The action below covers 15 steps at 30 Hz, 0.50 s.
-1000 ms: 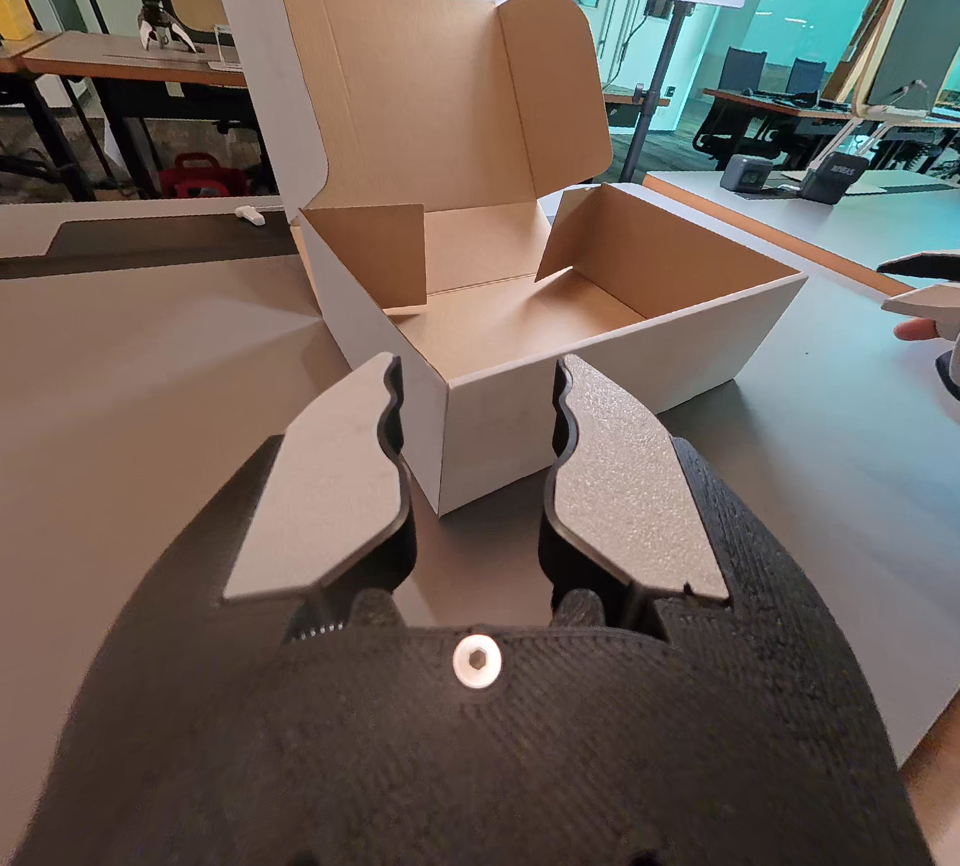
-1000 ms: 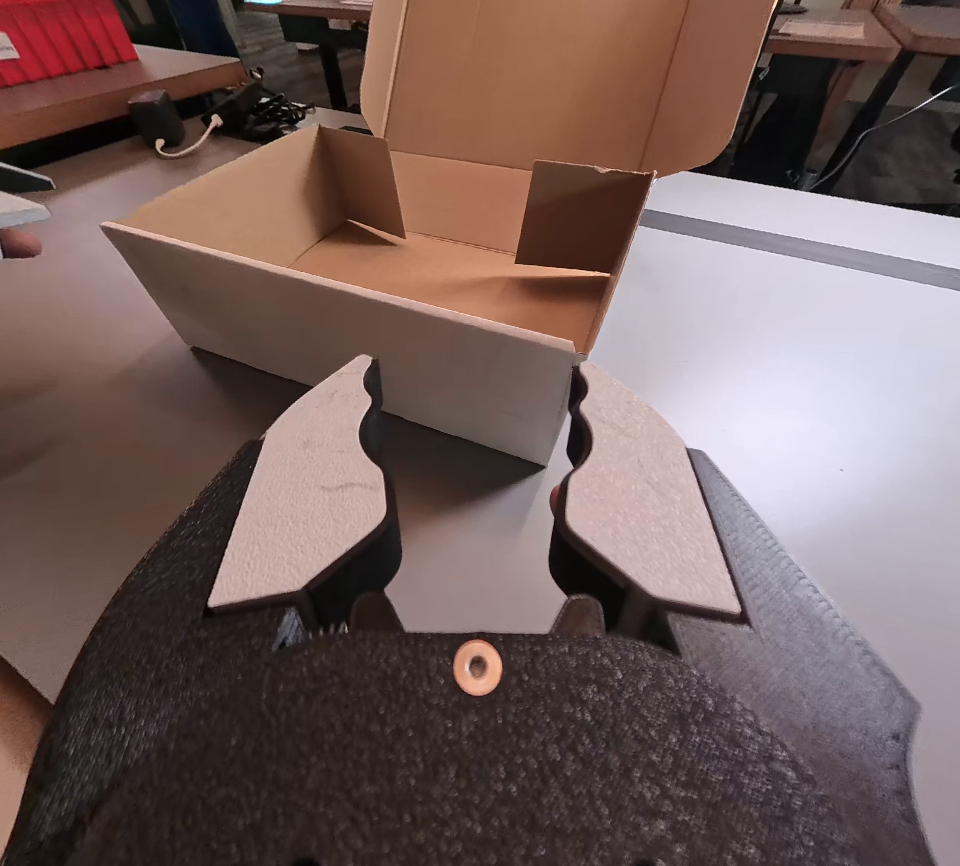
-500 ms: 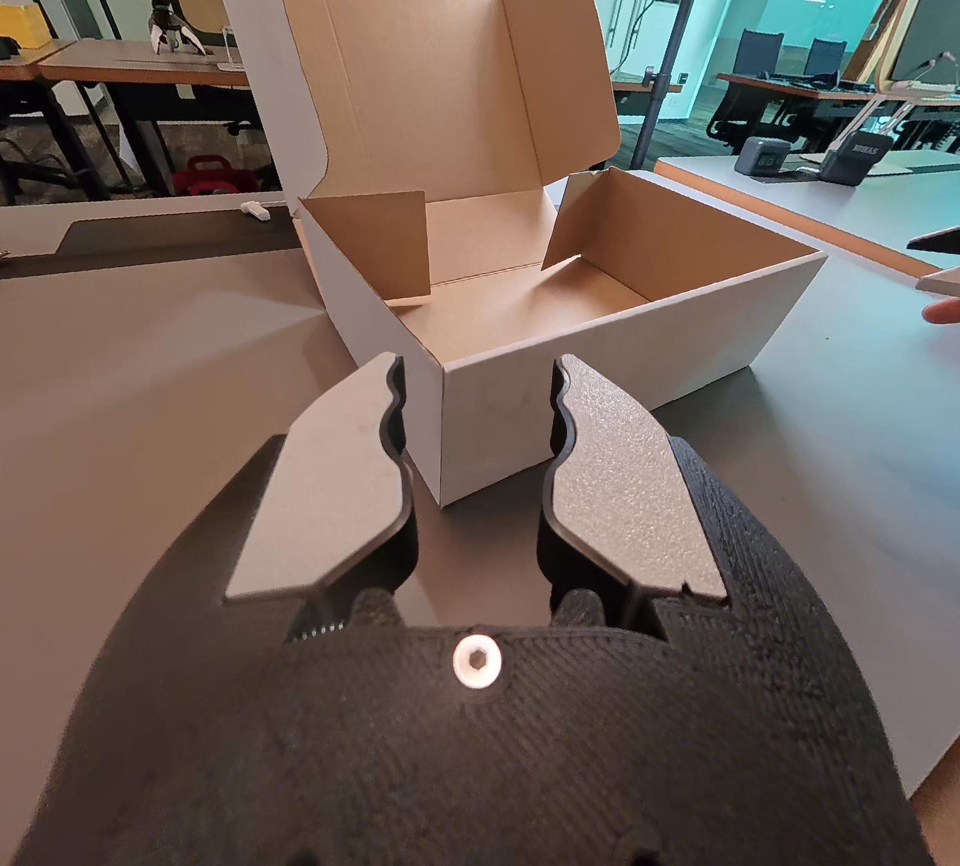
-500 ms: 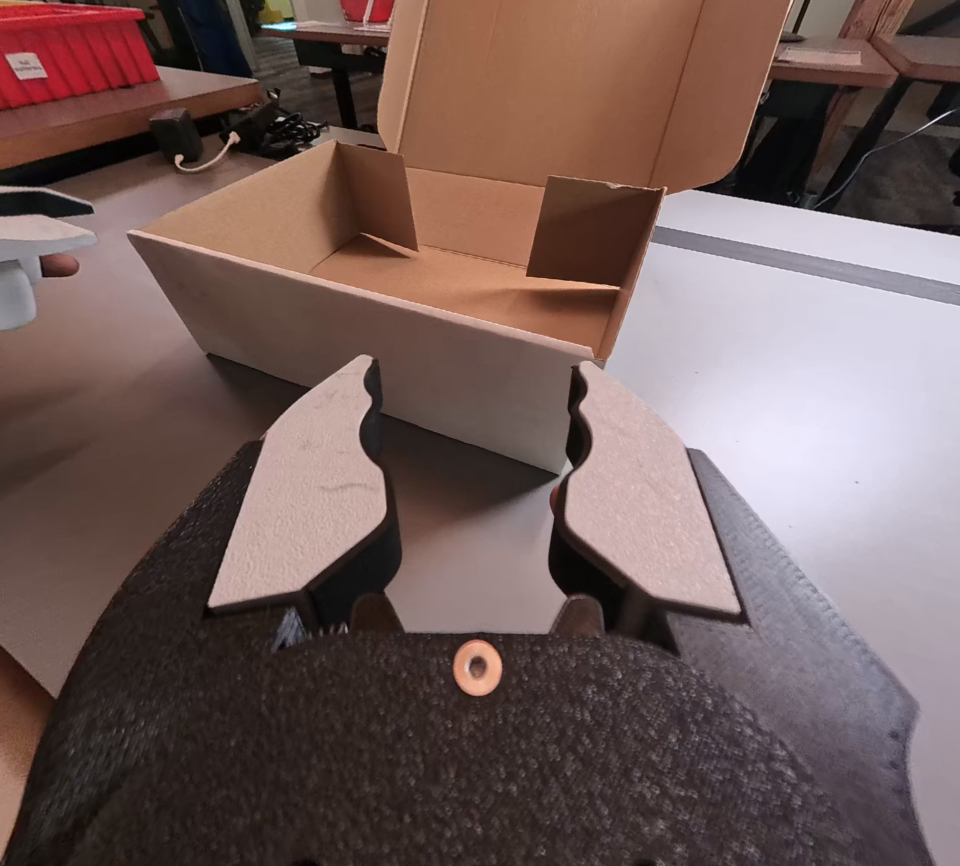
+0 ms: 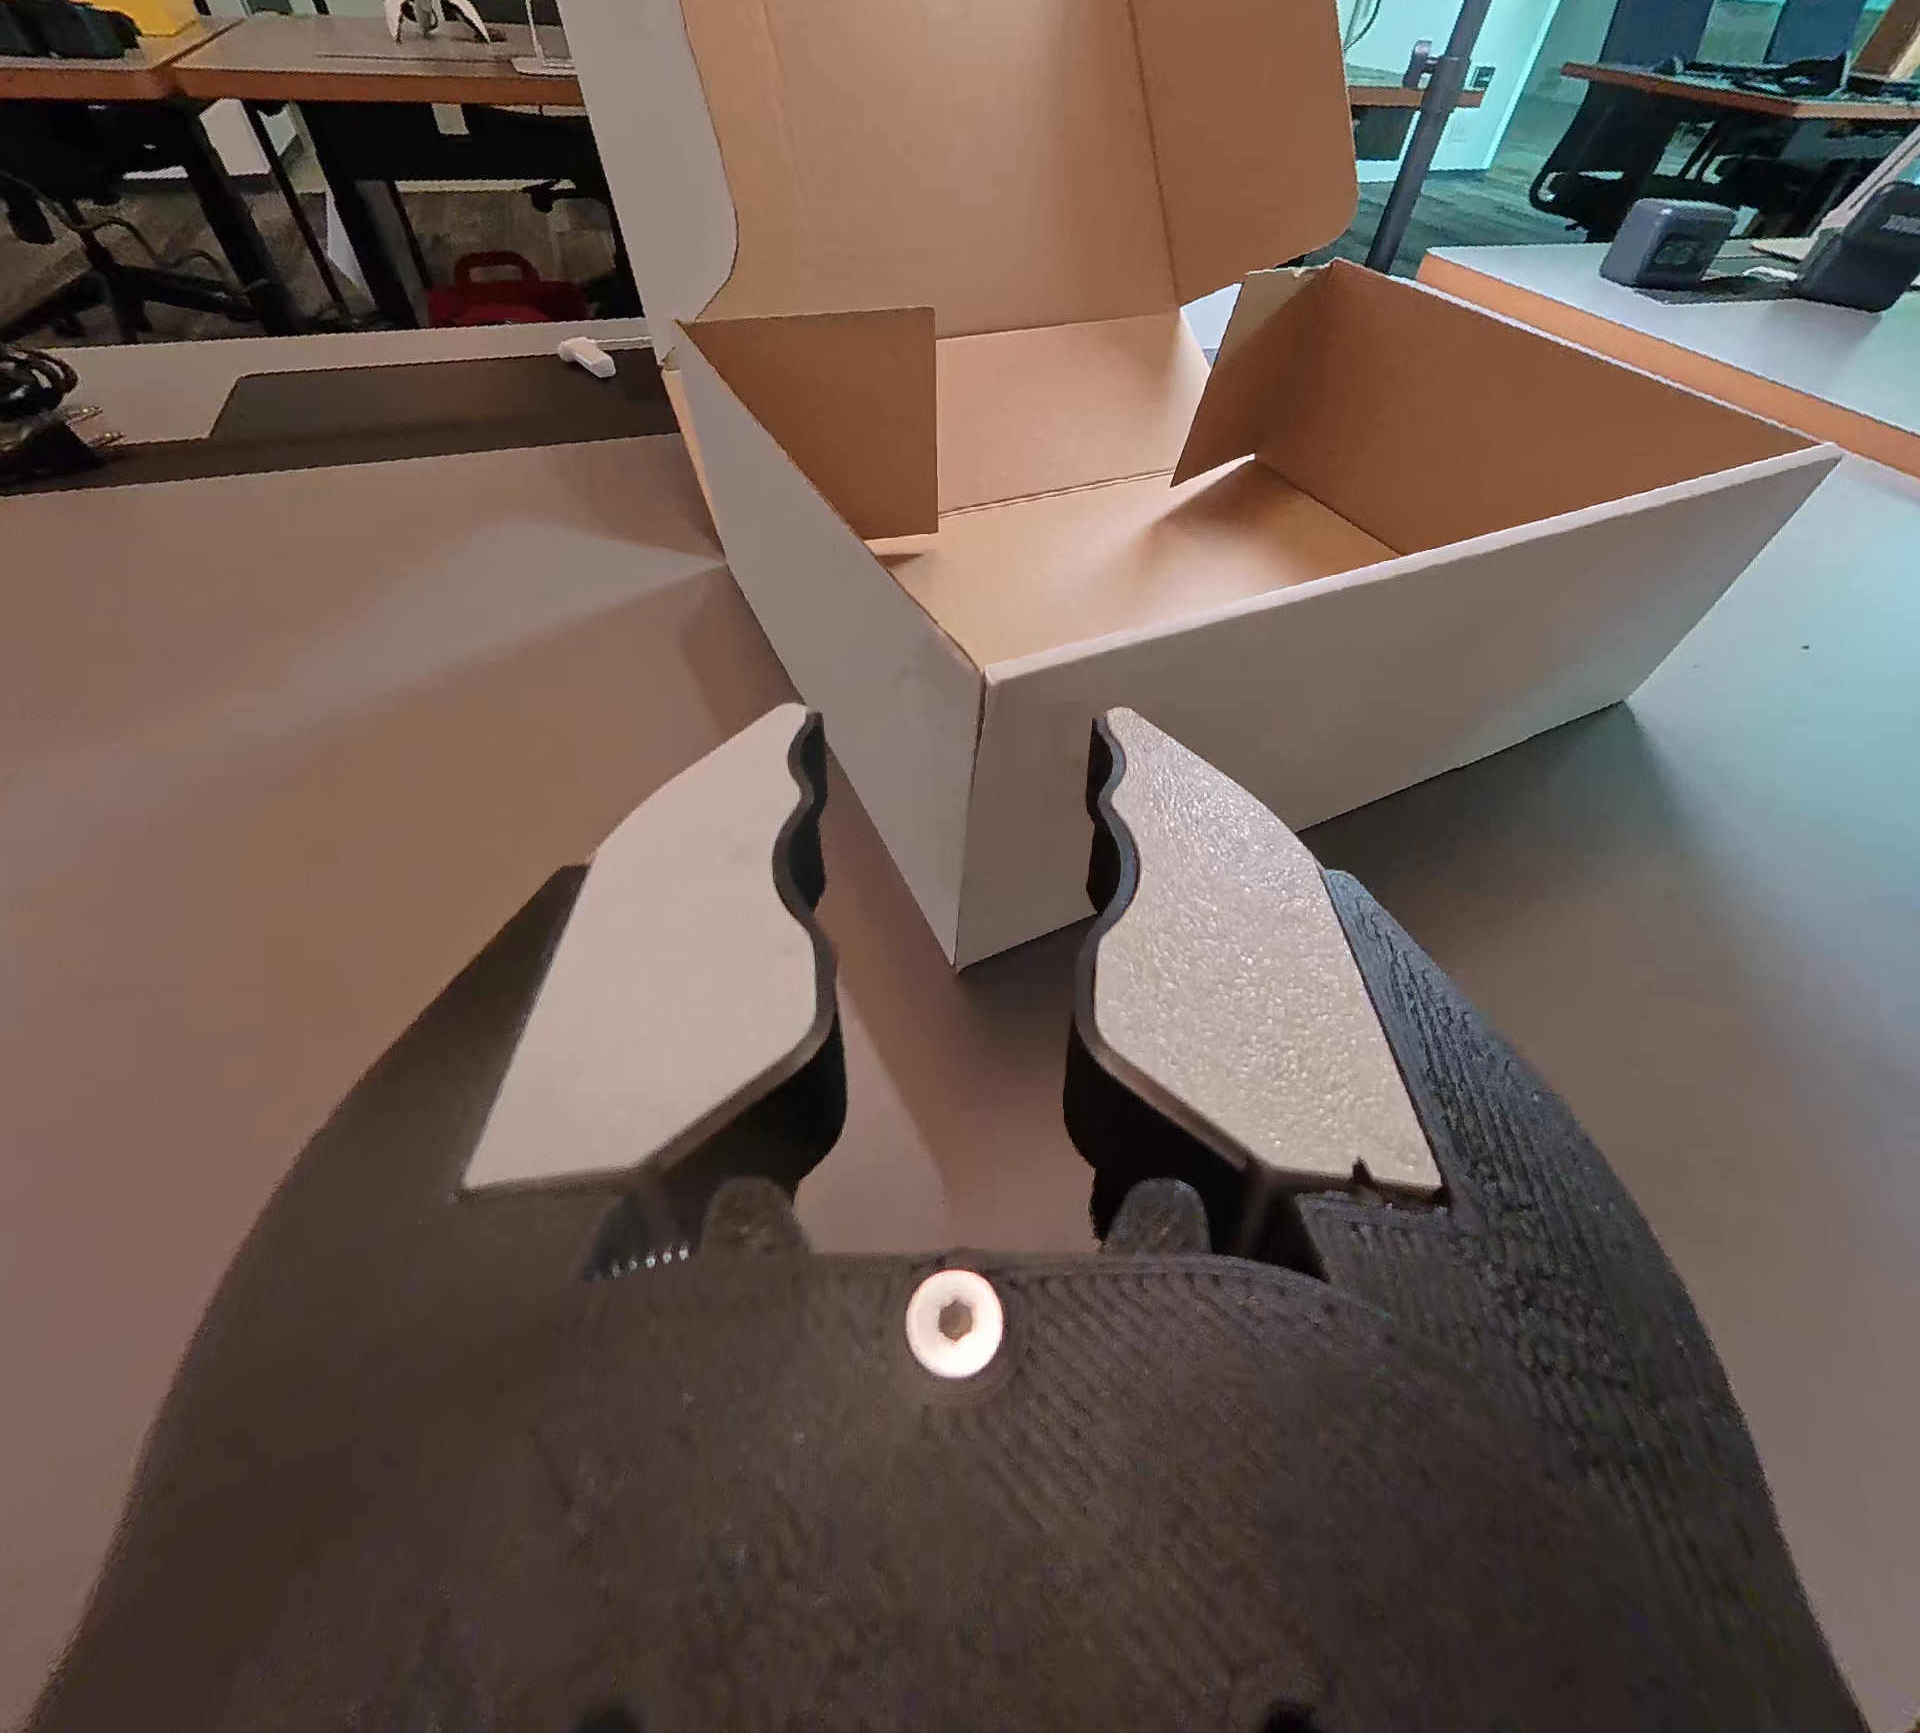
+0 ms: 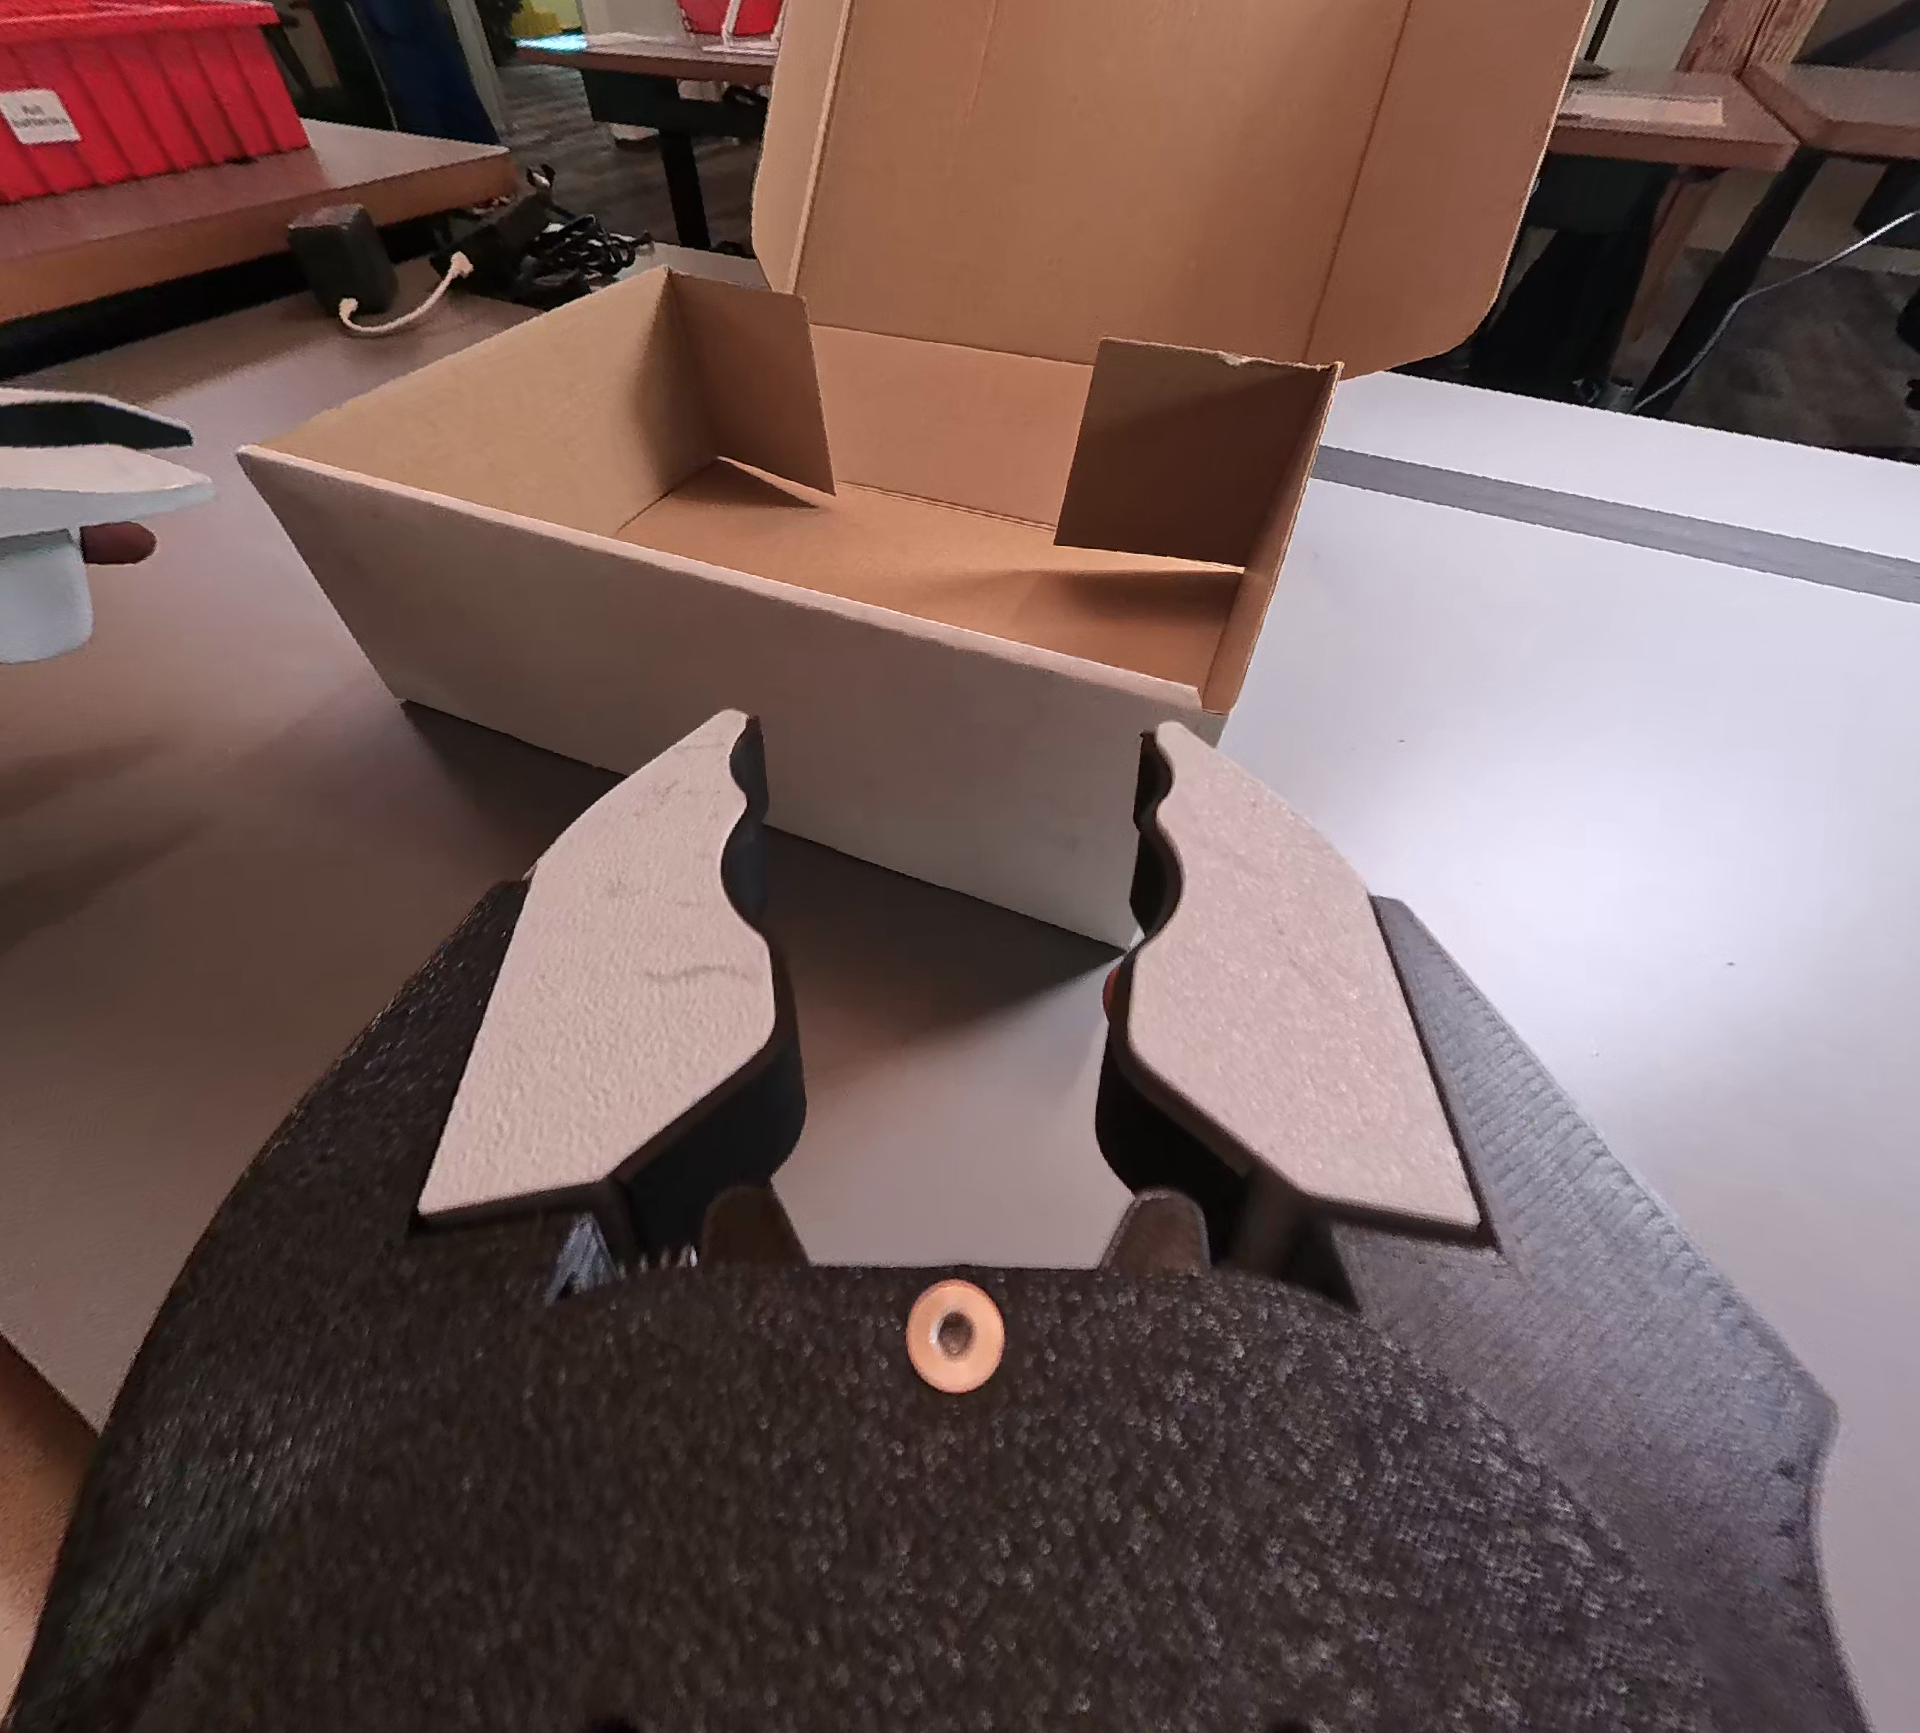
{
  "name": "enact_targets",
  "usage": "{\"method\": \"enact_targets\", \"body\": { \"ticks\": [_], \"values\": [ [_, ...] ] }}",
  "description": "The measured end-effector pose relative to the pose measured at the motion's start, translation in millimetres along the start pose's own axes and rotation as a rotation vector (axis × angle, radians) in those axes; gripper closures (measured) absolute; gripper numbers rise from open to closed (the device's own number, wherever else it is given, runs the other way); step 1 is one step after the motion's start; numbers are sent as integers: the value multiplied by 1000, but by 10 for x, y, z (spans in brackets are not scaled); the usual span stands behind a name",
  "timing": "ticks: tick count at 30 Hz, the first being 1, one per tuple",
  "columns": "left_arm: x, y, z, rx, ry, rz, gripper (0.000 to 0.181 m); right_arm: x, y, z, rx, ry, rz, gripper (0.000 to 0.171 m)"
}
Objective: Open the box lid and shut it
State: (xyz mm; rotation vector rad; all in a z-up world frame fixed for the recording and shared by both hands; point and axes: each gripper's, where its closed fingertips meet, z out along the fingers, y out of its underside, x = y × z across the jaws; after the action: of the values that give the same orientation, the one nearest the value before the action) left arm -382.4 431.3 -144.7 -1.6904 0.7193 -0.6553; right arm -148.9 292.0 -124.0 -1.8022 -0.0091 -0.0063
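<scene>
A white cardboard box (image 5: 1351,696) with a brown inside stands open and empty on the grey table. Its lid (image 5: 935,73) stands upright at the back, with a side flap at each end. My left gripper (image 5: 956,727) is open and empty, just short of the box's near left corner. In the right wrist view the box (image 6: 831,696) and its upright lid (image 6: 1122,104) show from the other end. My right gripper (image 6: 945,738) is open and empty, close to the front wall near the right corner. The left gripper (image 6: 62,478) shows at the far left edge.
The grey table (image 5: 260,748) stretches to the left of the box and has a dark strip (image 5: 416,405) at the back. A red bin (image 6: 125,94) stands on a side table. A black block with a white cord (image 6: 343,260) lies behind the box. Desks and chairs stand beyond.
Both grippers have drawn back a little from the box and the views have tilted, so more of the lid shows on the right. The box has not moved. Both grippers stay open.
</scene>
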Motion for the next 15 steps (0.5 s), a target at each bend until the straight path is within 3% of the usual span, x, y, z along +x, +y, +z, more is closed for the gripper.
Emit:
{"method": "enact_targets", "body": {
  "ticks": [11, 15],
  "values": [
    [-54, 32, 40, -24, -52, 63, 143, -240, -53, 42, 21, -71, -46, 112],
    [0, 4, 55, -25, -69, 120, 158, -553, -112, 58, 54, -165, -116, 133]
  ]
}}
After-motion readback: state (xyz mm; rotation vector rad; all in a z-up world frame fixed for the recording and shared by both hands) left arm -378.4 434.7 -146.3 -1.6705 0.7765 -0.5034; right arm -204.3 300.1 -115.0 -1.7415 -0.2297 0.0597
